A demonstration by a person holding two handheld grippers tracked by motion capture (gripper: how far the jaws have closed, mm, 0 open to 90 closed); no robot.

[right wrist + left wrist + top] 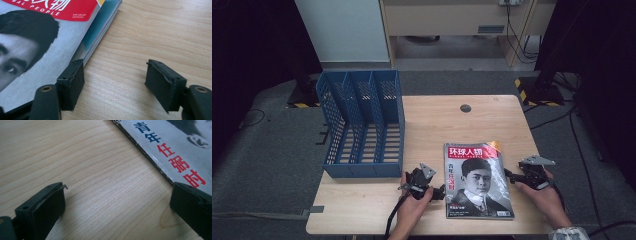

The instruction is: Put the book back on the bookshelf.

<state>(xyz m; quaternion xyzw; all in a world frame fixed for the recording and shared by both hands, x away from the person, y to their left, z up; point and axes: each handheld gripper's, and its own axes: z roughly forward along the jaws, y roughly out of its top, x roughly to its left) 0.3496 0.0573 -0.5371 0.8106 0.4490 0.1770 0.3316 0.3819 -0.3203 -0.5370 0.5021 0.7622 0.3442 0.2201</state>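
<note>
Pale wood-grain table (pixel 447 125), small dark round hole (pixel 465 108) near the far edge. Grey carpeted floor (pixel 267 165) around it; black-and-yellow striped stand bases (pixel 532 92) and loose cables (pixel 517 47) behind.

Blue perforated file rack (pixel 362 122) stands upright on the table's far left, three slots, well apart from the magazine (pixel 477 180). Magazine lies flat, cover up, near the front edge between both hands, red title band, portrait cover.

Left gripper (pixel 438 192): just beside the magazine's left edge, jaws spread wide, bare wood between them. Right gripper (pixel 511 175): at the right edge, jaws apart, one jaw over the cover, nothing clamped.
</note>
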